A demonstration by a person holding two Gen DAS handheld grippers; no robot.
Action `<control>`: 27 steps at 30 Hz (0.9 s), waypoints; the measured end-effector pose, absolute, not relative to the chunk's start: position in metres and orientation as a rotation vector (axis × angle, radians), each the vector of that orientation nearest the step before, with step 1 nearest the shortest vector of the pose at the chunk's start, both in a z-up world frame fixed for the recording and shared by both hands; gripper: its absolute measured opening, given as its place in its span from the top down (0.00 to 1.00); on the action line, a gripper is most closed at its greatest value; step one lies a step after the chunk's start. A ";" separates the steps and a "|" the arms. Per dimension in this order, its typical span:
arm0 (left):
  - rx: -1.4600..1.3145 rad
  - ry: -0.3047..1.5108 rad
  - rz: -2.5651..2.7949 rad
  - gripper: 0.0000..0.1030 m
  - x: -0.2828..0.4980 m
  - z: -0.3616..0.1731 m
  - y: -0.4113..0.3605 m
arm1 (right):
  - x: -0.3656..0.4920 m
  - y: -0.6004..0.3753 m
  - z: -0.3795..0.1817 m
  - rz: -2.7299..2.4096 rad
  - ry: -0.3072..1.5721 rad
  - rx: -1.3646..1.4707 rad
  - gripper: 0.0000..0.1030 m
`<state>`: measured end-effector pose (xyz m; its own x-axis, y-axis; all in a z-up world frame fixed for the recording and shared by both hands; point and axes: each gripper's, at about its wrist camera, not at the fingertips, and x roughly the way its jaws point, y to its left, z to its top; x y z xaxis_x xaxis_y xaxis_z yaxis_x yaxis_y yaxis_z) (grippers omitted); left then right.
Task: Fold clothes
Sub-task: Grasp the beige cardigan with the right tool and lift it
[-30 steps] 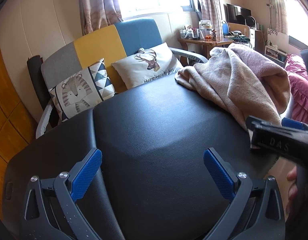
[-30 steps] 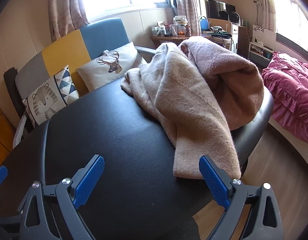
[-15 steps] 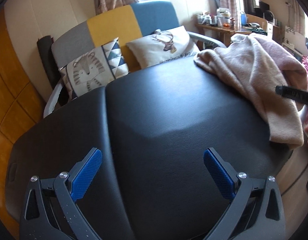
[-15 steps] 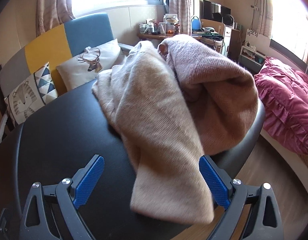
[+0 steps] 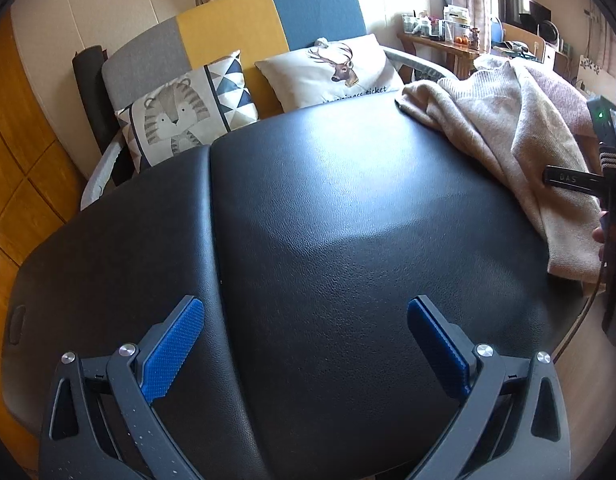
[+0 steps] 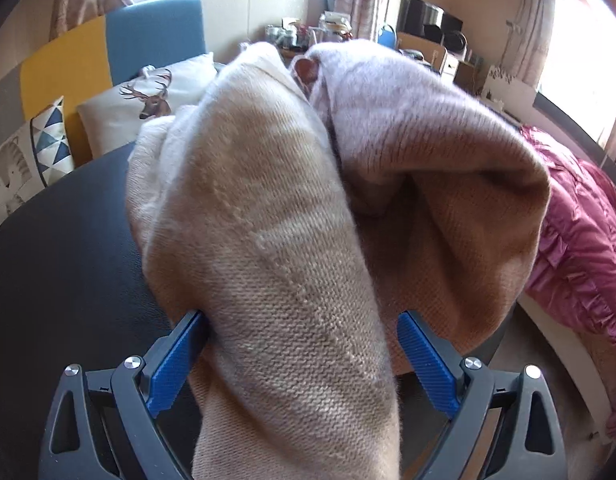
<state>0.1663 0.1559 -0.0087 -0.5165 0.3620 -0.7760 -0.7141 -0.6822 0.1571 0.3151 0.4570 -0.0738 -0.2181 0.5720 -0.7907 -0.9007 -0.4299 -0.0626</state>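
Black leatherette covers the padded table [image 5: 328, 216], which fills both views, with a patchwork sofa in grey, yellow and blue [image 5: 243, 36] and two printed cushions beyond it at 12 o'clock. A crumpled beige knitted sweater [image 5: 508, 140] lies heaped at the table's edge, at 2 o'clock in the left wrist view. The left gripper [image 5: 303, 344] hovers over bare tabletop, jaws spread wide and grasping nothing. The right gripper [image 6: 299, 360] is also spread, but a long sleeve-like part of the sweater [image 6: 279, 280] runs between its blue fingers [image 6: 171, 360], touching the one at 8 o'clock; it has not clamped yet. The step in hand looks like taking first hold of the garment. To do it well, close on a single layer near the cuff or hem rather than the bunched middle, then draw it toward the table centre so the left gripper can take a matching edge and spread it flat
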 end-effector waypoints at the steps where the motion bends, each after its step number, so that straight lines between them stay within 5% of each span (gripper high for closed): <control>1: -0.977 0.621 2.196 0.00 0.166 -0.010 0.156 | 0.316 0.460 -0.078 1.821 0.538 -0.941 0.06; 5: -0.964 0.629 2.177 0.00 0.170 -0.015 0.158 | 0.318 0.461 -0.089 1.871 0.590 -0.919 0.19; 13: -0.957 0.674 2.116 0.00 0.181 -0.028 0.163 | 0.317 0.465 -0.102 1.916 0.602 -0.928 0.23; 18: -0.969 0.670 2.108 0.00 0.179 -0.030 0.159 | 0.315 0.459 -0.100 1.956 0.545 -0.906 0.70; 20: -0.976 0.660 2.109 0.00 0.177 -0.031 0.157 | 0.311 0.454 -0.096 1.976 0.541 -0.901 0.77; 27: -1.031 0.648 2.123 0.00 0.168 -0.038 0.144 | 0.286 0.413 -0.083 2.098 0.570 -0.888 0.79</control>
